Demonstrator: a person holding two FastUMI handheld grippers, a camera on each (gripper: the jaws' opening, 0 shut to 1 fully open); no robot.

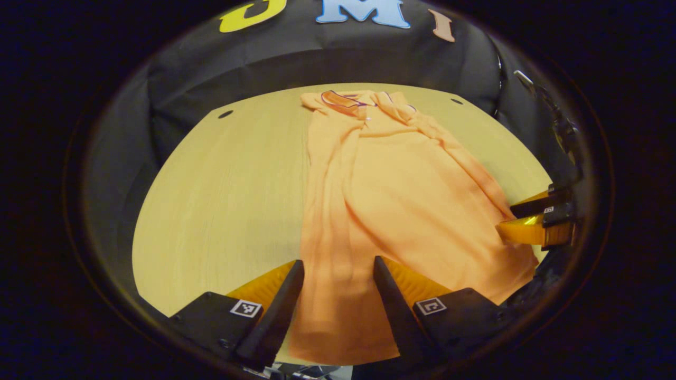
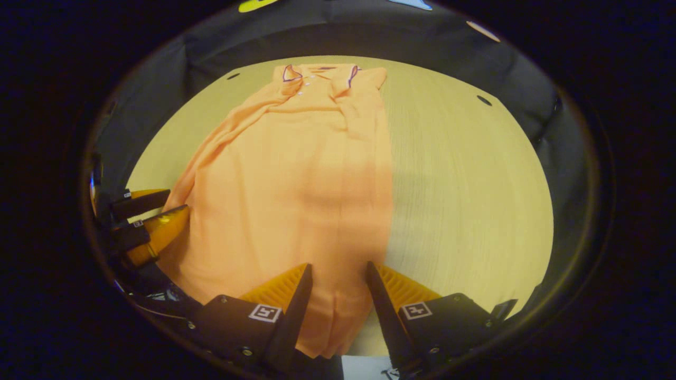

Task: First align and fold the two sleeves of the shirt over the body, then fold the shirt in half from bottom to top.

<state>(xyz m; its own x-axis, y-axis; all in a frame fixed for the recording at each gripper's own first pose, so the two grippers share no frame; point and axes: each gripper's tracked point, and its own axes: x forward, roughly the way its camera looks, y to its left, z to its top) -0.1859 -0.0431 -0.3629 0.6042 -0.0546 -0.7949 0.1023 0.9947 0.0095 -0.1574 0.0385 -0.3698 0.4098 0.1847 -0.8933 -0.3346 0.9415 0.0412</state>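
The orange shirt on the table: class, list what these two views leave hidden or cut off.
1. Left gripper view: the shirt's bottom hem runs down between the left gripper's fingers and out of sight.
2. Right gripper view: the hem is likewise lost below the right gripper.
3. Both views: whether either gripper pinches cloth; the fingers stand apart.
4. Left gripper view: the sleeve end on the right of the picture, hidden behind the right gripper.

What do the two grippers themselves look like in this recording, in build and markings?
Both look alike. The left gripper and right gripper each have two wedge-shaped fingers that taper forward, ribbed on their outer faces. Each finger sits on a dark block bolted with small screws and carrying a square black-and-white tag.
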